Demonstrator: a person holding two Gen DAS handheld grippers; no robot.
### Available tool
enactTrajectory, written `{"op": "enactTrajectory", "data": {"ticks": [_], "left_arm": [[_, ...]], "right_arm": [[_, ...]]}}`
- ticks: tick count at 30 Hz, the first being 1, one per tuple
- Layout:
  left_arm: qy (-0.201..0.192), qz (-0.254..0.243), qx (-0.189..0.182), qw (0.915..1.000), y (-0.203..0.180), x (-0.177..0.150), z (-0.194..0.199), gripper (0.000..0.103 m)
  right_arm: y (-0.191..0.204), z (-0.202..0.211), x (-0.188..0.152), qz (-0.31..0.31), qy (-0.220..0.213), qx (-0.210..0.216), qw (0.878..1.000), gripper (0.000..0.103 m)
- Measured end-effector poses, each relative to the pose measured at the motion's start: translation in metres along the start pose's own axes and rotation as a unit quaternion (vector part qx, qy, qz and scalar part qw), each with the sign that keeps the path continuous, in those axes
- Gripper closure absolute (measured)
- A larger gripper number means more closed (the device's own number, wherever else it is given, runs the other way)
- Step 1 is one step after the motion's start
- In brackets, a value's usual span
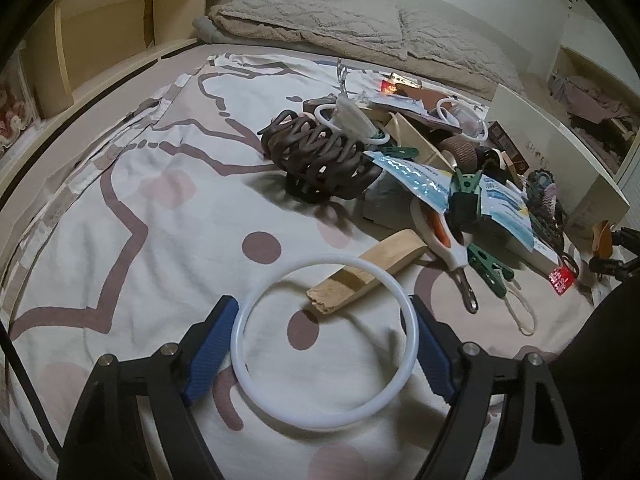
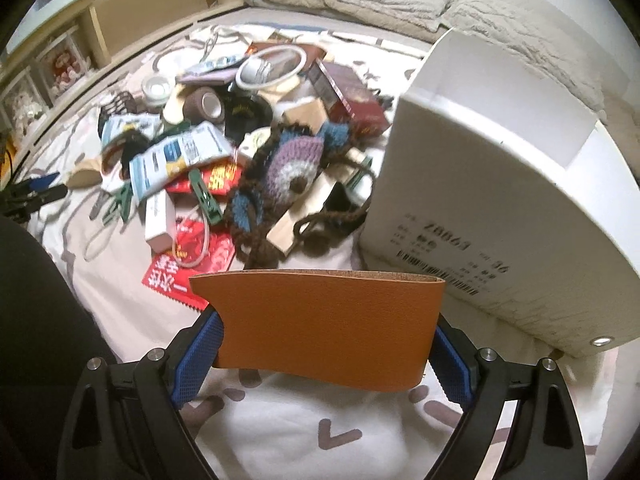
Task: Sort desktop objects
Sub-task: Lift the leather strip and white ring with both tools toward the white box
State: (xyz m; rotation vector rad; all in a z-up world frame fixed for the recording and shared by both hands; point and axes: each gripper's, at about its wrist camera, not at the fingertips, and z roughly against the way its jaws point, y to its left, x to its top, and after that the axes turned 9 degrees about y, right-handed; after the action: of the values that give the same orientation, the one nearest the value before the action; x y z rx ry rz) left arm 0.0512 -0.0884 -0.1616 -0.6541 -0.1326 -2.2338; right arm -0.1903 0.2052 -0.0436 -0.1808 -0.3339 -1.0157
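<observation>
In the left wrist view my left gripper (image 1: 325, 346) is shut on a large white ring (image 1: 256, 300), its blue pads pressing both sides, held just above the patterned sheet (image 1: 120, 240). In the right wrist view my right gripper (image 2: 328, 354) is shut on an orange leather sleeve (image 2: 320, 320), held across the jaws above the sheet. A heap of mixed objects lies ahead: a brown claw hair clip (image 1: 320, 156), a wooden block (image 1: 372, 276), green clothespins (image 1: 490, 270), a crocheted pouch (image 2: 288, 168), red packets (image 2: 188, 276).
A white shoebox (image 2: 500, 208) stands at the right of the heap; it also shows in the left wrist view (image 1: 560, 160). Beige pillows (image 1: 320, 20) lie at the back. Wooden shelves (image 1: 112, 32) run along the left. The other gripper (image 2: 32, 196) shows at the left edge.
</observation>
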Motion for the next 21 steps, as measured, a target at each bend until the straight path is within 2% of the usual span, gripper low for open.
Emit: {"op": "enactTrajectory", "data": {"ticks": [2, 4, 7, 9, 14, 21], "left_arm": [[-0.002, -0.002, 0.001, 1.0, -0.002, 0.001, 0.002, 0.02], [-0.005, -0.006, 0.004, 1.0, -0.005, 0.002, 0.004, 0.02], [-0.013, -0.009, 0.009, 0.9998, -0.009, 0.006, 0.01, 0.02], [-0.023, -0.006, 0.023, 0.9994, -0.012, 0.009, 0.016, 0.02], [-0.046, -0.001, 0.025, 0.9986, -0.02, 0.023, 0.034, 0.02], [-0.074, -0.029, 0.021, 0.9967, -0.047, 0.055, 0.061, 0.02]], "right_arm": [[0.005, 0.002, 0.009, -0.006, -0.008, 0.001, 1.0, 0.01], [-0.01, 0.0, 0.039, -0.012, -0.015, 0.001, 1.0, 0.01], [-0.005, -0.003, 0.053, -0.02, -0.027, -0.002, 0.999, 0.01], [-0.016, 0.013, 0.044, -0.026, -0.035, -0.004, 0.999, 0.01], [-0.023, 0.032, 0.042, -0.036, -0.057, -0.008, 0.998, 0.01], [-0.033, 0.053, 0.043, -0.053, -0.078, -0.008, 0.995, 0.01]]}}
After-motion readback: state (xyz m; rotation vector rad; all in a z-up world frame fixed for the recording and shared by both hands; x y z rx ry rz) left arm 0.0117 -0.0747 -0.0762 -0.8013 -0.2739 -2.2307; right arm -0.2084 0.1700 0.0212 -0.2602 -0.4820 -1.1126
